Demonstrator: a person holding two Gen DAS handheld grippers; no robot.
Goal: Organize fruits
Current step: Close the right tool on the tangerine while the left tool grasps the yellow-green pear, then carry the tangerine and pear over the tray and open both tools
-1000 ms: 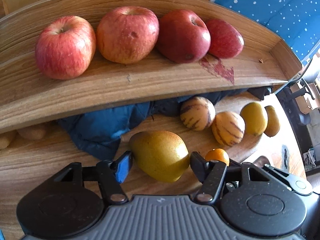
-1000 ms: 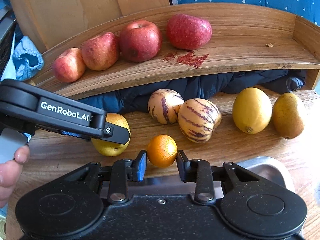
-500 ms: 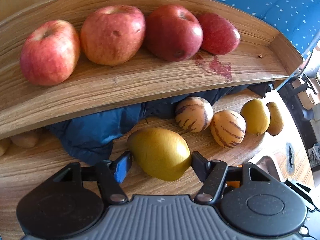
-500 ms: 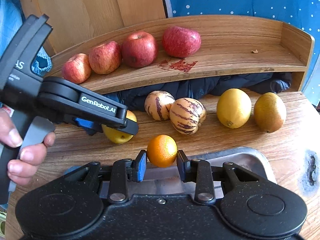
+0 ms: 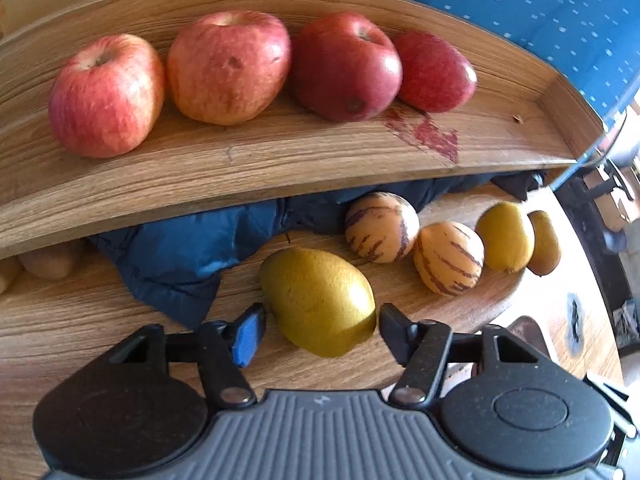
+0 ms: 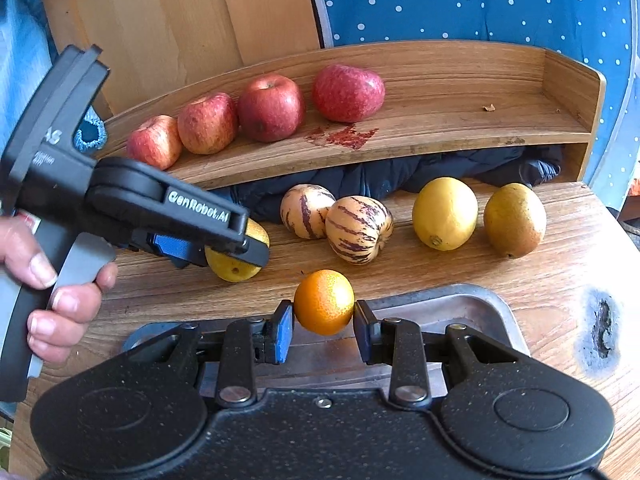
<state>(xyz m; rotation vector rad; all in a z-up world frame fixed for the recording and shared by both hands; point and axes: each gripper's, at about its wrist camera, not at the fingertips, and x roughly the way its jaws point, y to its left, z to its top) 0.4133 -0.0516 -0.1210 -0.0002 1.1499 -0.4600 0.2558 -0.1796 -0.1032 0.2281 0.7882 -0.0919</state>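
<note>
A yellow-green pear (image 5: pixel 320 300) lies on the wooden table between the fingers of my left gripper (image 5: pixel 320 326), whose pads touch its sides. From the right wrist view the same left gripper (image 6: pixel 236 254) is shut on the pear (image 6: pixel 230 270), held by a person's hand (image 6: pixel 60 304). My right gripper (image 6: pixel 324 320) is shut on a small orange (image 6: pixel 324 302), held above the near metal tray (image 6: pixel 480 304). Several red apples (image 6: pixel 272 108) sit in a row on the curved wooden shelf (image 6: pixel 440 128). Two striped melons (image 6: pixel 356 228), a yellow lemon (image 6: pixel 444 214) and a second pear (image 6: pixel 514 220) line the table below it.
A dark blue cloth (image 5: pixel 192 252) is stuffed under the shelf, right behind the pear. Brownish round things (image 5: pixel 48 266) lie under the shelf's left end. The table (image 6: pixel 560 280) has a burn mark (image 6: pixel 600 332) at the right. A dotted blue fabric (image 6: pixel 480 0) hangs behind.
My right gripper has drawn back and up with the orange, now over the tray. The left gripper's fingers have closed in on the pear, which has turned a little.
</note>
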